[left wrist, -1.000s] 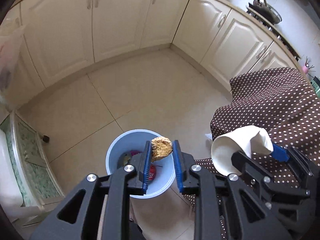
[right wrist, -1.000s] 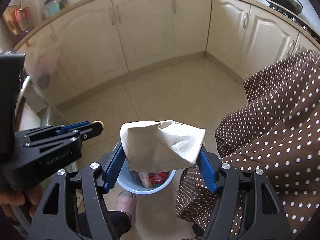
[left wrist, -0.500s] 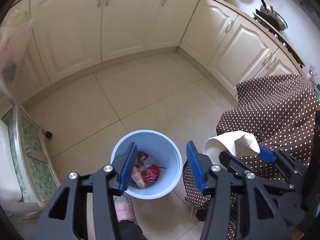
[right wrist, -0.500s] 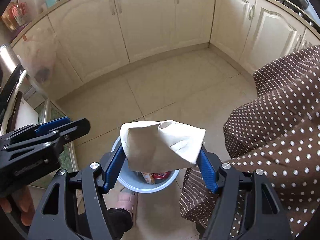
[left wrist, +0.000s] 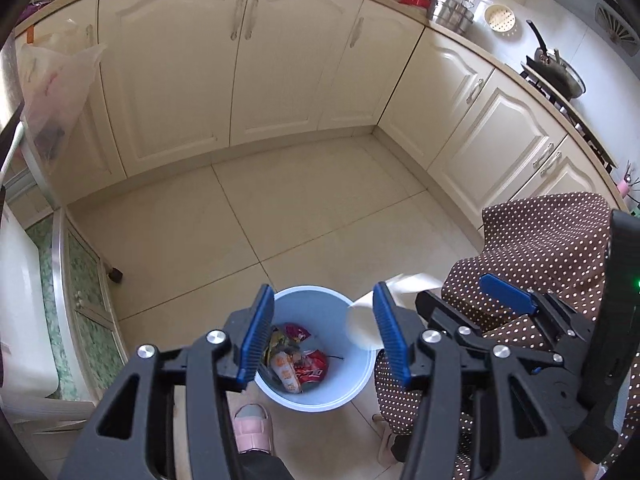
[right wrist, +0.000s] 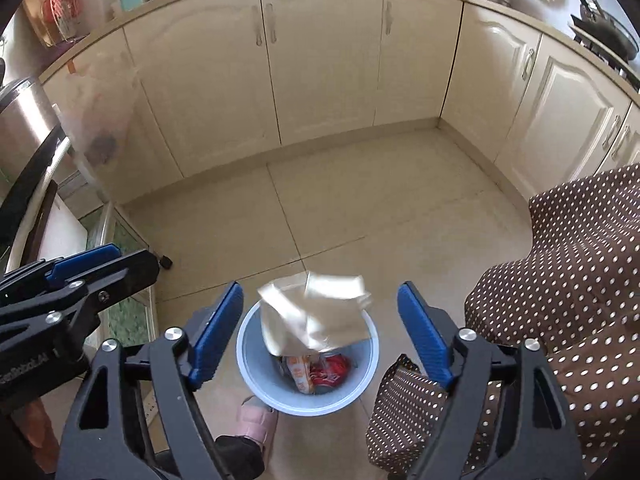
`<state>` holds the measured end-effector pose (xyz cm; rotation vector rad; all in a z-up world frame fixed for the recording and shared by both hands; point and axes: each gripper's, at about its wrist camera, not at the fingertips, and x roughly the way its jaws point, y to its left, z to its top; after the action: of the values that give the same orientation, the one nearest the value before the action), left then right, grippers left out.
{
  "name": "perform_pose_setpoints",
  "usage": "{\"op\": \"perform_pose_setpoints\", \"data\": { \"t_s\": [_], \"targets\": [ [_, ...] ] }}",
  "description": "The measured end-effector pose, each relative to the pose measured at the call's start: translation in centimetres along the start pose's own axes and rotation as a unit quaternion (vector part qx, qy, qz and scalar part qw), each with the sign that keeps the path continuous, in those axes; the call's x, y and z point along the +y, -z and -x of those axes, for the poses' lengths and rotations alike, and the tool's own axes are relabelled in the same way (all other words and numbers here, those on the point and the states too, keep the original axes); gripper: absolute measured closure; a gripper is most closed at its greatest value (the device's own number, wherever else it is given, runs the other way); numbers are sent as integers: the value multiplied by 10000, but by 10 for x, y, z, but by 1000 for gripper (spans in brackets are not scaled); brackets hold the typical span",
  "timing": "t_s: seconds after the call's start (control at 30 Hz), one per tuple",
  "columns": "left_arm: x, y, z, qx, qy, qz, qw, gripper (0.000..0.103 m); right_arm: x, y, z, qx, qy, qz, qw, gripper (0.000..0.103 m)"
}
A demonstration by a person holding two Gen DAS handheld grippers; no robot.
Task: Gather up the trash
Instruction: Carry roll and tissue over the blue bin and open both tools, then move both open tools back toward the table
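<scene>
- Blue bin [right wrist: 370, 376] sits on the floor tiles beneath my 2 tongs.
- Paper bag [right wrist: 316, 316] — light, crumpled, soft — hangs loose above it; I'd pinch a folded edge.
- My right gripper [right wrist: 320, 336] and left gripper [left wrist: 320, 338] gape apart, holding nothing.

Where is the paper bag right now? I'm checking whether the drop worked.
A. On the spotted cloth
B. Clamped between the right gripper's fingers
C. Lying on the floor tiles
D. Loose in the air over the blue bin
D: the right gripper is open and the paper bag hangs free between its fingers, over the blue bin.
</scene>
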<state>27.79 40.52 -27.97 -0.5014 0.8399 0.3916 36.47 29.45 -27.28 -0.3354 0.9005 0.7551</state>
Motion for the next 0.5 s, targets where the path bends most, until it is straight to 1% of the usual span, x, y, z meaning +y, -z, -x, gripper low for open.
{"op": "perform_pose_setpoints", "data": {
  "t_s": [0.17, 0.23, 0.33, 0.5],
  "targets": [
    [-9, -2, 14, -72, 86, -64, 9999, 53, -11, 2, 22, -98, 114, -93, 9998, 26],
    [-18, -2, 22, -117, 154, -127, 9997, 53, -18, 2, 40, -218, 302, -125, 9992, 26],
    [-33, -4, 39, -241, 269, -230, 9991, 53, -25, 2, 71, -435, 499, -146, 9977, 26],
    [-68, -4, 77, -558, 500, -442, 9962, 53, -40, 6, 146, -1018, 924, -140, 9904, 25]
  ]
}}
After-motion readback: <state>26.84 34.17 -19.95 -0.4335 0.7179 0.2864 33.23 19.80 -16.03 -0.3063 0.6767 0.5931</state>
